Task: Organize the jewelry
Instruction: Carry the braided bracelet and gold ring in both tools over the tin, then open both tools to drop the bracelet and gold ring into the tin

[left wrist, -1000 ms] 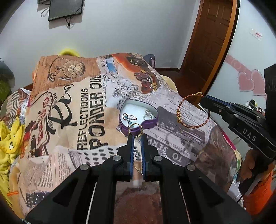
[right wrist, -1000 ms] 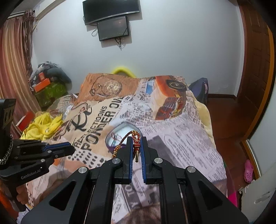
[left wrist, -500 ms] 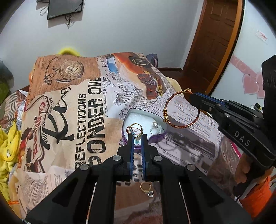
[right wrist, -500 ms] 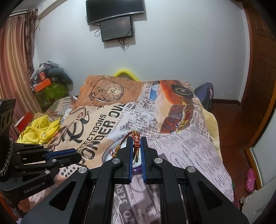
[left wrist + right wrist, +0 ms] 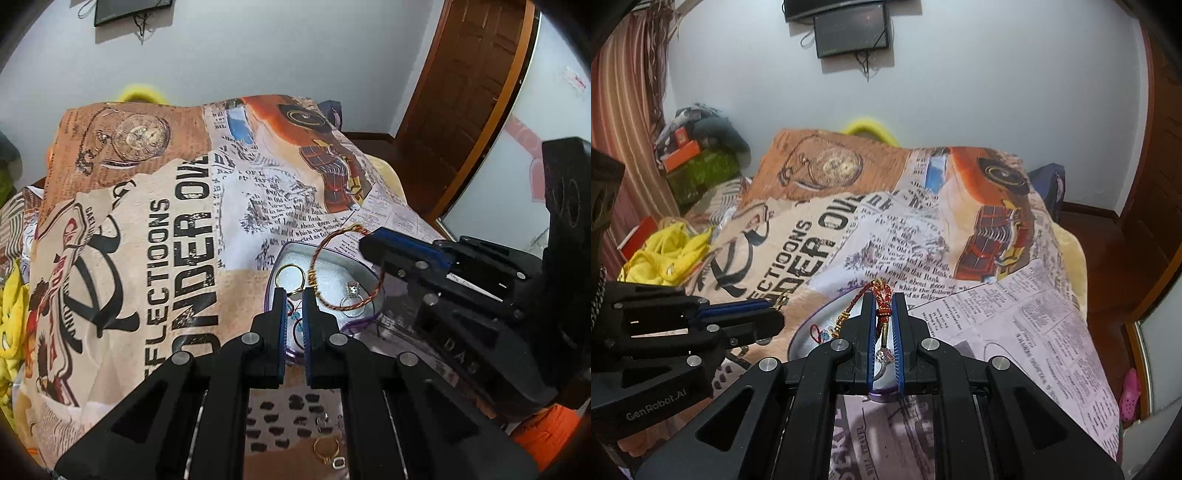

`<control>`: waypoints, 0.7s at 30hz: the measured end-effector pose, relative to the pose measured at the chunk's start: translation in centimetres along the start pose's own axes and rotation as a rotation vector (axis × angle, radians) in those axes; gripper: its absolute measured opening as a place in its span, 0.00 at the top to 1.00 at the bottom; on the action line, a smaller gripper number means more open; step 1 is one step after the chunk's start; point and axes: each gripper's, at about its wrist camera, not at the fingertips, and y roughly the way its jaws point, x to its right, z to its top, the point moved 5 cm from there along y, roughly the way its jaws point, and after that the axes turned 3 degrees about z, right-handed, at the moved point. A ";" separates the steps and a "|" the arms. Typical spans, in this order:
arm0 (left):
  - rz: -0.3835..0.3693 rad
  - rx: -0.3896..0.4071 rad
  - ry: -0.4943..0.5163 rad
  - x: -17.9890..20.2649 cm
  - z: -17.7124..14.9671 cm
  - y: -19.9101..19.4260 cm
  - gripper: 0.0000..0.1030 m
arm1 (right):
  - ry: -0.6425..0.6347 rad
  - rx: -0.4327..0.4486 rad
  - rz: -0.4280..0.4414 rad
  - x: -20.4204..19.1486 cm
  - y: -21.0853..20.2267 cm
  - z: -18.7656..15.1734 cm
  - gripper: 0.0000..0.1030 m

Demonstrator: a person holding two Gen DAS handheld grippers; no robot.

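Jewelry going into the tin (image 5: 280, 258)
Left claw (image 5: 294, 295) pinches a gold ring (image 5: 291, 277), right claw (image 5: 882, 301) a bracelet (image 5: 325, 269); earrings (image 5: 327, 448) left on bed

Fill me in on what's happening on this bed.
A person is sorting jewelry with two handheld grippers. The left gripper is shut on a gold ring, and the right gripper is shut on a red-and-gold bracelet; both hang over a purple heart-shaped box holding a stone ring. Two more gold pieces lie on the printed blanket.
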 end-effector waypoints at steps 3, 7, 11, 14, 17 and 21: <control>-0.004 -0.019 0.015 0.3 0.0 1.0 0.94 | -0.006 -0.029 -0.006 0.2 0.8 -0.2 0.93; -0.012 -0.039 0.029 0.6 -0.1 2.1 0.94 | -0.016 -0.070 -0.021 0.5 1.4 -0.6 0.93; -0.011 -0.060 0.039 0.7 -0.2 3.0 0.94 | -0.032 -0.096 -0.024 0.7 1.6 -1.0 0.93; -0.016 -0.062 0.054 1.0 -0.2 3.1 0.94 | -0.034 -0.107 -0.014 0.7 1.6 -1.1 0.93; -0.015 -0.060 0.065 1.2 -0.2 3.0 0.94 | -0.037 -0.125 -0.005 0.6 1.7 -1.3 0.93; -0.021 -0.070 0.064 1.2 -0.3 3.1 0.94 | -0.029 -0.147 -0.001 0.9 2.0 -1.5 0.87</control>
